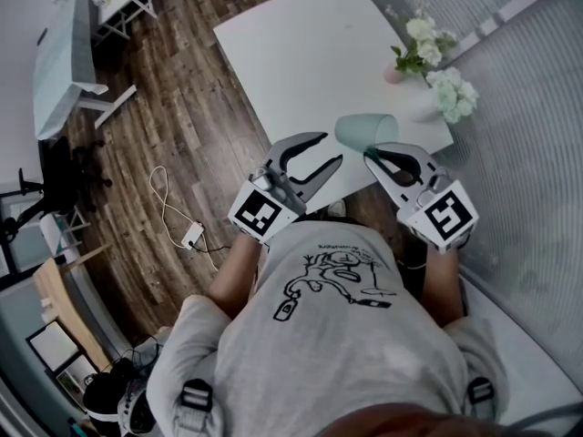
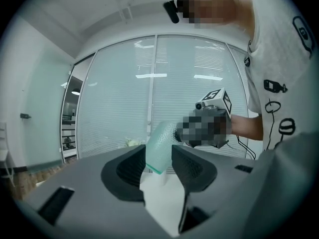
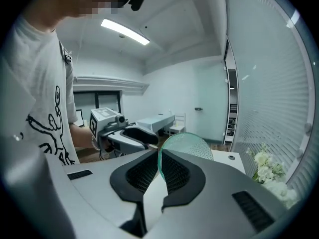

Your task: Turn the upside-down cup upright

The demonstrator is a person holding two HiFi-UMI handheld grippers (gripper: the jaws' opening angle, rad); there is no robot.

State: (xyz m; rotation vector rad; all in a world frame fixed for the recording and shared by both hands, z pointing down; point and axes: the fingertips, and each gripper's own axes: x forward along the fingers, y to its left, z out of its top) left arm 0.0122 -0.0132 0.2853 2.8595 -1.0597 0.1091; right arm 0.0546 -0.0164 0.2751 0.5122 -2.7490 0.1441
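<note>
The white table point(image 1: 301, 53) stretches away from both your grippers, bare across most of its top, with its near edge right under their tips. Wood floor point(image 1: 182, 126) lies open off to the outside of your left gripper point(image 1: 330, 149), and a glass wall point(image 1: 537, 107) closes in just beyond your right gripper point(image 1: 372, 153). White flowers point(image 1: 428, 48) stand at the table's far right edge, ahead of the right gripper and clear of it. The pale green cup point(image 1: 366, 130) sits at the right gripper's tips, tipped on its side over the table's near edge. In the right gripper view your jaws are clenched on its thin edge point(image 3: 160, 163). Your left gripper is released: its jaws stand apart, nearly level, aimed across at the cup point(image 2: 162, 151) just ahead of them, not touching it. Both your forearms come in close to your body.
</note>
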